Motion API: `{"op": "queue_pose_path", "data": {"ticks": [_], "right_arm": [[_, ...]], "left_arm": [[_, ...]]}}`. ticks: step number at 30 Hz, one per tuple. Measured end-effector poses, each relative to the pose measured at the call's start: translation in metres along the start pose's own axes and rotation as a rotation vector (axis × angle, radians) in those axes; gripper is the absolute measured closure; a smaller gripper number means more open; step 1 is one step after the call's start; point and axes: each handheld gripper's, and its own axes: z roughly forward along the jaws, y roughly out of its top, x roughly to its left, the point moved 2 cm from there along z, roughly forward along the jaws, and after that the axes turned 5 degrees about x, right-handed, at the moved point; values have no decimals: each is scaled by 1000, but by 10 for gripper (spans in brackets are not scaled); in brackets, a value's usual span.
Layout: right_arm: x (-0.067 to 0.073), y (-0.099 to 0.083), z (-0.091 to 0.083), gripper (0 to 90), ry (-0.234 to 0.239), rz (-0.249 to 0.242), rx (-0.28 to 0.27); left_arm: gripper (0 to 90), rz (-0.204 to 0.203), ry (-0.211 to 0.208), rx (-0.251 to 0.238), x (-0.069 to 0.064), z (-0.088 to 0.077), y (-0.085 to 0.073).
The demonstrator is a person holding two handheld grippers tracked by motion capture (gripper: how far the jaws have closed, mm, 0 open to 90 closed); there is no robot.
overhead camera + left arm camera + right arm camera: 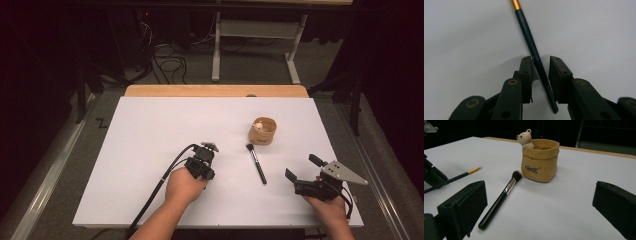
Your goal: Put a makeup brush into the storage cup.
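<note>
A thin paintbrush (529, 37) with a dark teal handle and gold ferrule lies on the white tabletop, slanting between the jaws of my left gripper (541, 61). Its handle rests against the left pad, and a gap shows at the right pad, so the jaws stand narrow but not clamped. In the high view the left gripper (206, 150) points down at the table's middle. The right gripper view shows that paintbrush (461, 176) at the left. My right gripper (302, 167) hovers wide open near the front right, empty (539, 205).
A black makeup brush (256, 164) with a silver ferrule lies between the two grippers (499, 200). Behind it stands a tan bag-shaped pot (263, 131) with a small bear figure on its rim (540, 161). The white table (150, 130) ends in a wooden strip at the back.
</note>
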Motion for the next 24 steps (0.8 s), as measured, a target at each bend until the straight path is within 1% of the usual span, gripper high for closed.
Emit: {"op": "queue_pose_path", "data": {"ticks": [9,16,24], "right_arm": [[0,0,0,5,-1,2,0],[0,0,0,5,0,1,-1],[0,0,0,5,-1,0,-2]], "left_arm": [[789,2,17,1,0,0,0],[828,-2,22,3,2,1,1],[839,0,11,8,3,0,1]]}}
